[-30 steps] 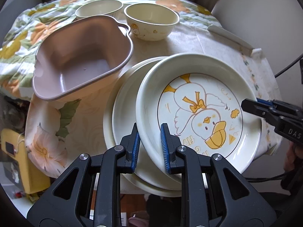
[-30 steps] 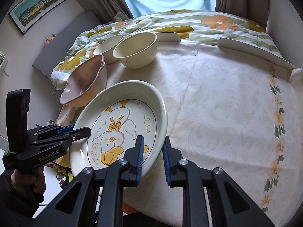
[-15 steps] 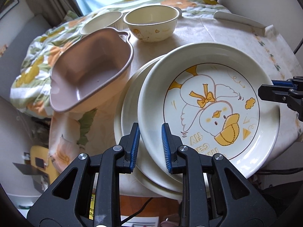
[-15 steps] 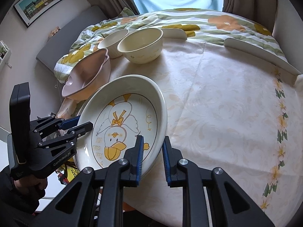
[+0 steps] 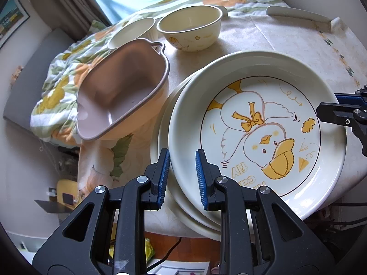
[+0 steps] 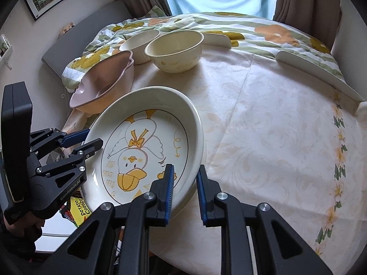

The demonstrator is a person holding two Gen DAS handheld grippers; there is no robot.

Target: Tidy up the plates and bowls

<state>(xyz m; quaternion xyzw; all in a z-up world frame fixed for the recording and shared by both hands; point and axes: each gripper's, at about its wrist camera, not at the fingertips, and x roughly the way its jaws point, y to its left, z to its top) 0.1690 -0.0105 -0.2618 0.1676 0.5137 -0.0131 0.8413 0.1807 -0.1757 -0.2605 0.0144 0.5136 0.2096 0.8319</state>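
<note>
A cream plate with a duck drawing [image 5: 259, 135] [image 6: 146, 151] is held at two opposite rims. My left gripper [image 5: 182, 176] is shut on its near-left rim, and it shows in the right wrist view as the left gripper [image 6: 94, 137]. My right gripper [image 6: 184, 190] is shut on the other rim; in the left wrist view its tips [image 5: 328, 104] reach over the plate's right edge. The duck plate lies tilted over a plain cream plate [image 5: 165, 137] at the table's front-left edge.
A pink heart-shaped bowl [image 5: 121, 96] [image 6: 103, 84] stands left of the plates. A cream bowl [image 5: 190, 29] [image 6: 175, 50] and a small ribbed bowl [image 5: 133, 31] [image 6: 137, 43] stand behind. The tablecloth [image 6: 275, 137] spreads right, ending at white edge guards [image 6: 316, 75]. A snack bag [image 6: 78, 206] lies below.
My left hand has turned, so its view swings up and left toward the window. Both grippers keep their hold on the duck plate, which has barely shifted over the plain plate.
</note>
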